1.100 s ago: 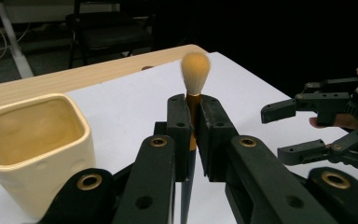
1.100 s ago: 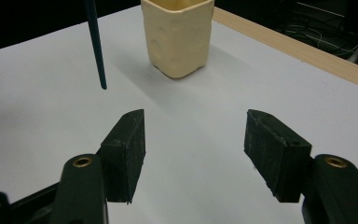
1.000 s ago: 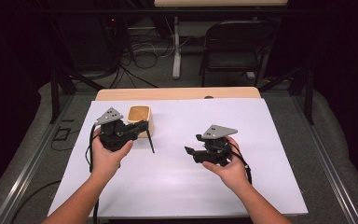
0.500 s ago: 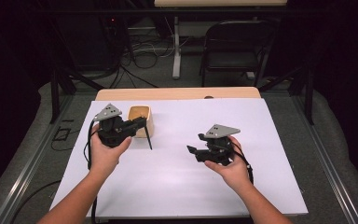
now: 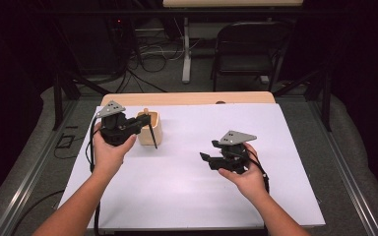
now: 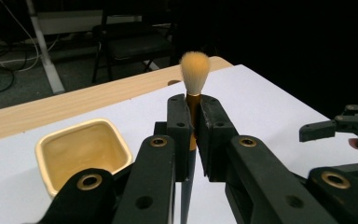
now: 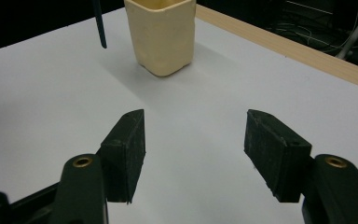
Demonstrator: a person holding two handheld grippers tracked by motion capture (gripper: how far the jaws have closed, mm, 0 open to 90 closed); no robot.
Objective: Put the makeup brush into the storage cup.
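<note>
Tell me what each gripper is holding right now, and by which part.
The left gripper is shut on the brush, clamped just below the bristles at the top of its dark handle. The right gripper is open and holds nothing.

Glossy cream cup (image 6: 81, 154), soft-bristled brush (image 6: 195, 74) — matt white tabletop (image 5: 187, 191)

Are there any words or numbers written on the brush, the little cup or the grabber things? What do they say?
None: no word, number or sign can be read anywhere.
The brush in the left gripper has a plain handle.
The cream cup is plain on every side that shows.
The right gripper and the white table cover bear no marks.
</note>
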